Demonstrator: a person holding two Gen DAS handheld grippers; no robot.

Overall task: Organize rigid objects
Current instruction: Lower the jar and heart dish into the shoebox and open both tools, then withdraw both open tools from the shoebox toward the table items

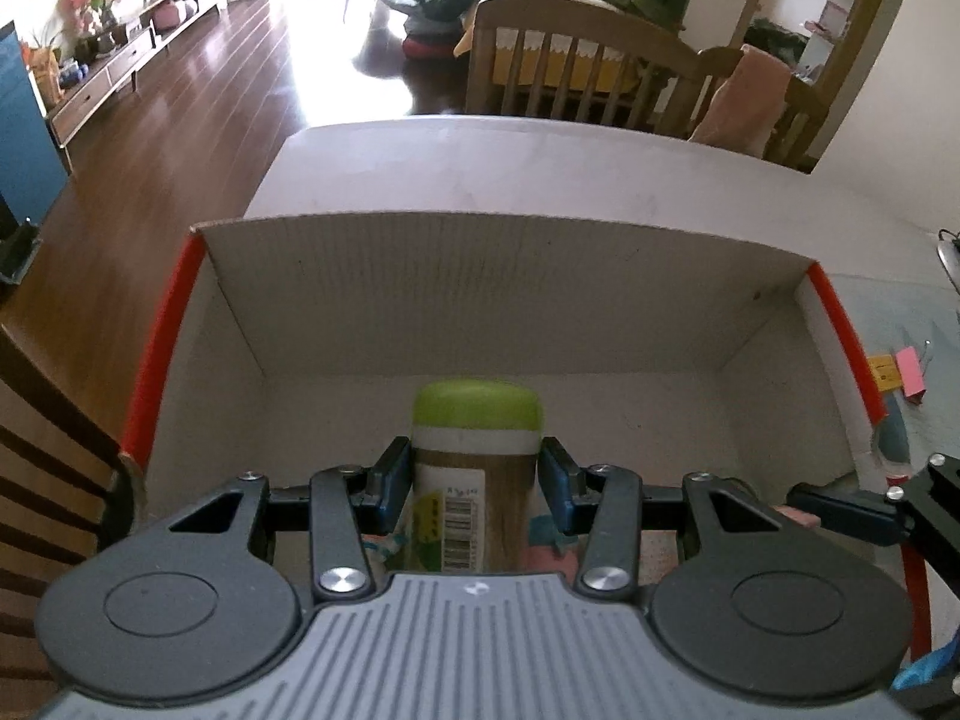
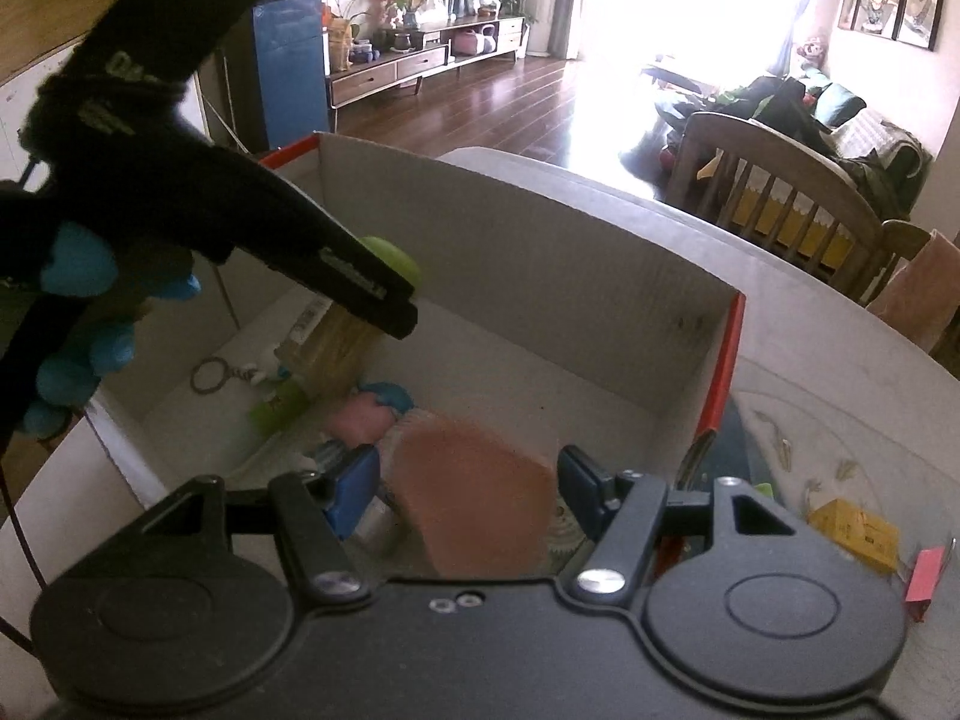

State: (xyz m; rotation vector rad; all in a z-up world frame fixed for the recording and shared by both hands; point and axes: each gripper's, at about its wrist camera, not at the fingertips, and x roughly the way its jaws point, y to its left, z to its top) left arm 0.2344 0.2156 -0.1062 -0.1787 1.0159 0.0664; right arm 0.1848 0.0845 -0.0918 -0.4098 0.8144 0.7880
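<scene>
1. Nearest in the left wrist view, the left gripper (image 1: 477,477) holds a bottle (image 1: 474,480) between its blue pads. The left pad lies against the bottle's side and the right pad looks to be just at it, so I read the jaws as closed on the bottle.
2. In the right wrist view, the right gripper (image 2: 468,495) has a pinkish-brown object (image 2: 480,498) between its pads. The object is blurred, and I cannot name it. Both pads sit at its edges, so it looks gripped.
3. Both loads are over the inside of the box (image 1: 492,300), a white carton with red edges on the table (image 1: 540,180). The step in hand looks to be placing things into it.
4. The bottle has a lime-green cap over a white band, and a tan body with a barcode label. It hangs tilted above the box floor, cap towards the far wall.
5. Already on the floor of the box, left of centre, lie a key ring (image 2: 210,375), a small green item (image 2: 276,411) and a pink and blue piece (image 2: 366,417).
6. The next move, I judge, calls for lowering the bottle onto bare floor clear of these, then opening the jaws. The right load should go down apart from it, so the grippers do not collide.
7. Outside the box on the right, a yellow box (image 2: 855,531) and a pink clip (image 2: 924,579) wait on the table.
</scene>
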